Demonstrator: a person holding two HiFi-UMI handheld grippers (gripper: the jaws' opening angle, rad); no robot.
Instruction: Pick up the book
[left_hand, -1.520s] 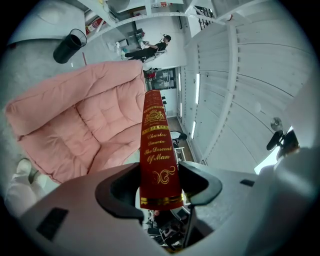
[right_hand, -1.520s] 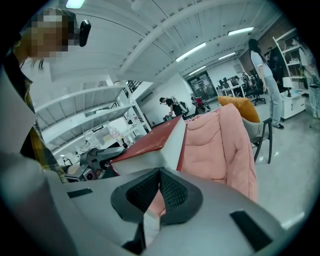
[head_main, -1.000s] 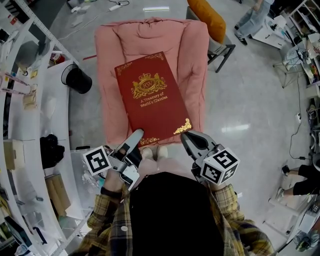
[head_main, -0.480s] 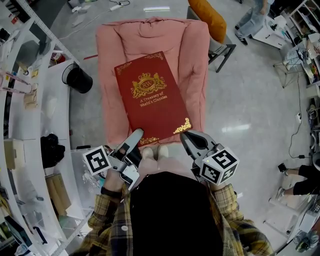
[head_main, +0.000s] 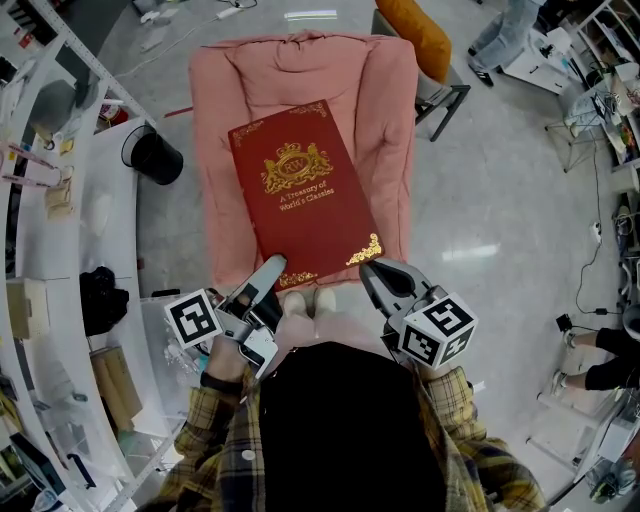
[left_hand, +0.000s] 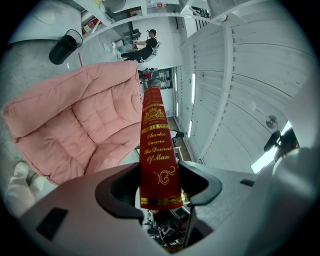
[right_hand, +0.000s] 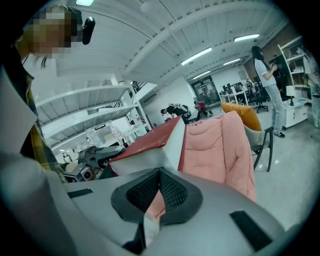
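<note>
A pink padded chair fills the middle of the head view, standing on a grey floor beside a curved white counter. Over its seat a large red book with gold ornament is held up with its cover facing the camera, lettered "A Treasury of World's Classics". In the left gripper view the volume stands clear of the quilted padding. The left gripper has the book at its near left corner. Its two dark pads are clamped on either side of the spine, just above the gilt band at the foot, where the lettering reads "Charles Darwin, The Descent of Man". The right gripper sits just beside the near right corner of the book. Its ribbed pads are closed tip to tip with nothing between them, and the white page edge lies just past them; whether they touch it cannot be told. A black bin stands left of the chair, and an orange cushion lies on a seat behind it.
</note>
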